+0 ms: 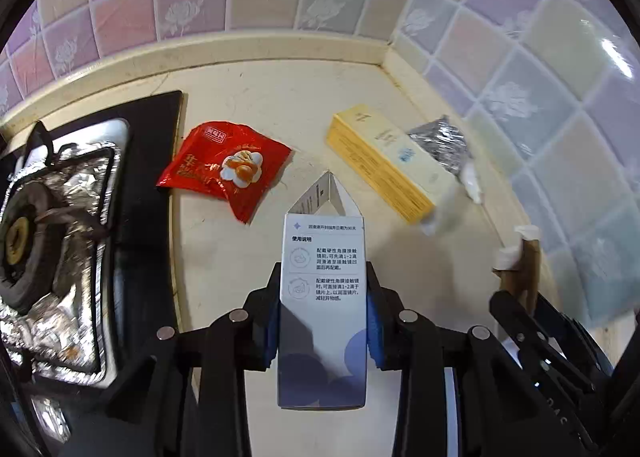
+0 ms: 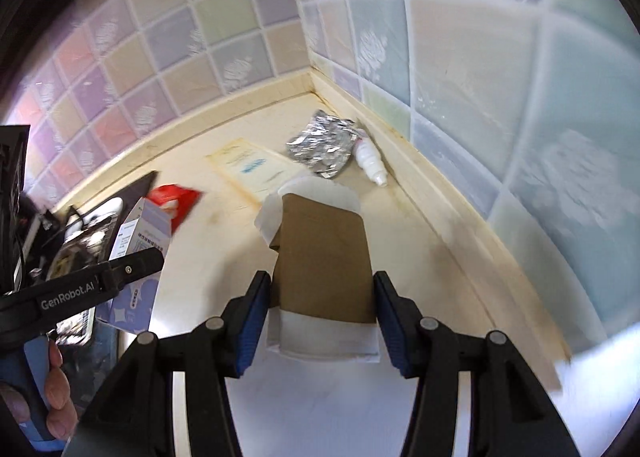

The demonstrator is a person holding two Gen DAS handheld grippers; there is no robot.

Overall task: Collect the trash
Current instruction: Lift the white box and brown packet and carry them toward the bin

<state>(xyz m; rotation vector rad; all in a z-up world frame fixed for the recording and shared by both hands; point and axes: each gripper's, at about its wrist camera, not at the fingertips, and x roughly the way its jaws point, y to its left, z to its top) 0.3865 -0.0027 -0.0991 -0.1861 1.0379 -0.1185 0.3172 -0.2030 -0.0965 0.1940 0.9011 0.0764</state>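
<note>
My left gripper (image 1: 323, 273) is shut on a white and blue printed carton (image 1: 322, 297), held above the cream counter (image 1: 248, 97). My right gripper (image 2: 321, 281) is shut on a brown and white carton (image 2: 324, 257), its blue pads against both sides. On the counter lie a red snack wrapper (image 1: 228, 167), a long yellow box (image 1: 380, 161), a crumpled foil pouch (image 2: 324, 145) and a small white bottle (image 2: 370, 161) near the wall corner. In the right wrist view the left gripper's carton (image 2: 136, 241) shows at the left.
A gas stove (image 1: 60, 225) lined with foil sits left of the wrapper. Tiled walls (image 2: 480, 97) meet in a corner behind the trash. A hand (image 2: 56, 385) grips the left tool's handle at the lower left of the right wrist view.
</note>
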